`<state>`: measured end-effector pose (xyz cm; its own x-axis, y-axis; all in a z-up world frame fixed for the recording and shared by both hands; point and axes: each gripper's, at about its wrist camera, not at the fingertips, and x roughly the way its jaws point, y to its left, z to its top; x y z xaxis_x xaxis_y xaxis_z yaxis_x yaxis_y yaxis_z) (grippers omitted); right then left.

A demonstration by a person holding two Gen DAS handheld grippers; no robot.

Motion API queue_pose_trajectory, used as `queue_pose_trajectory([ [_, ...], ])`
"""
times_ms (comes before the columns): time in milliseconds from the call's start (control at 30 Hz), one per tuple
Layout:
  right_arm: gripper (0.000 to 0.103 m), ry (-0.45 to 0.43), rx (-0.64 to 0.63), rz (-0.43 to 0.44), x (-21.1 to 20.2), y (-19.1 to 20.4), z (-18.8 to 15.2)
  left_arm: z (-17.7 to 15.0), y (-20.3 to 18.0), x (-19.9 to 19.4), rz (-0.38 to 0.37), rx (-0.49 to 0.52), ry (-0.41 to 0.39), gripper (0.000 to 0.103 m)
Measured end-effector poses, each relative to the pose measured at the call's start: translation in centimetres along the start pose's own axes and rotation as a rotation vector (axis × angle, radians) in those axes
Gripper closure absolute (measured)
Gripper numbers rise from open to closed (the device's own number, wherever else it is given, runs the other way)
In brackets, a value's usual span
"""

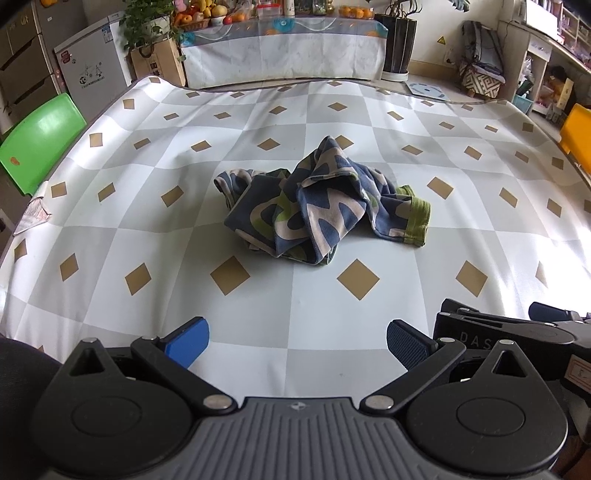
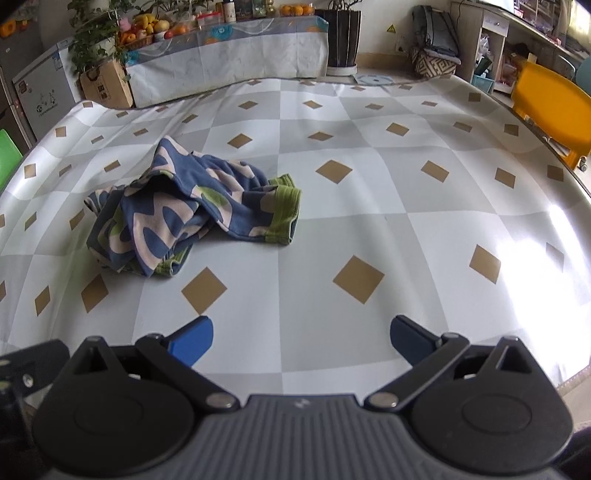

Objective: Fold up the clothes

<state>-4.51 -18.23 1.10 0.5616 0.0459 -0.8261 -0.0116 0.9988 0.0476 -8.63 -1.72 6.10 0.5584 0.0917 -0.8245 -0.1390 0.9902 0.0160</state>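
The crumpled garment (image 1: 321, 201) lies bunched on the checked tablecloth (image 1: 147, 236), its shape lost in folds, only a green hem plain. Beyond it stand a draped side table (image 1: 284, 48), a green chair (image 1: 40, 140) and a yellow chair (image 2: 550, 107). The left gripper (image 1: 297, 343) and right gripper (image 2: 301, 341) hover near it, jaws wide apart, holding nothing.

**Readable marks**

Raised letters "DAS" stand on the black body of the right gripper (image 1: 517, 332), seen at the right edge of the left wrist view; any further letters are hidden. A yellow triangular warning sign (image 2: 390, 28) sits on the far wall. Labels on the white freezer (image 1: 90, 70) are too small to read.
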Motion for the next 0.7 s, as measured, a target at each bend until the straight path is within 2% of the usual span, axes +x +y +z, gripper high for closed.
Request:
queue_pose_trajectory([
  [167, 0.001, 0.008, -0.010, 0.006, -0.2, 0.1, -0.2, -0.1, 0.2, -0.6, -0.019, -0.016, -0.003, 0.000],
  [700, 0.001, 0.032, 0.000, 0.018, 0.3, 0.0, -0.2, -0.2, 0.2, -1.9, -0.008, -0.029, -0.010, 0.000],
])
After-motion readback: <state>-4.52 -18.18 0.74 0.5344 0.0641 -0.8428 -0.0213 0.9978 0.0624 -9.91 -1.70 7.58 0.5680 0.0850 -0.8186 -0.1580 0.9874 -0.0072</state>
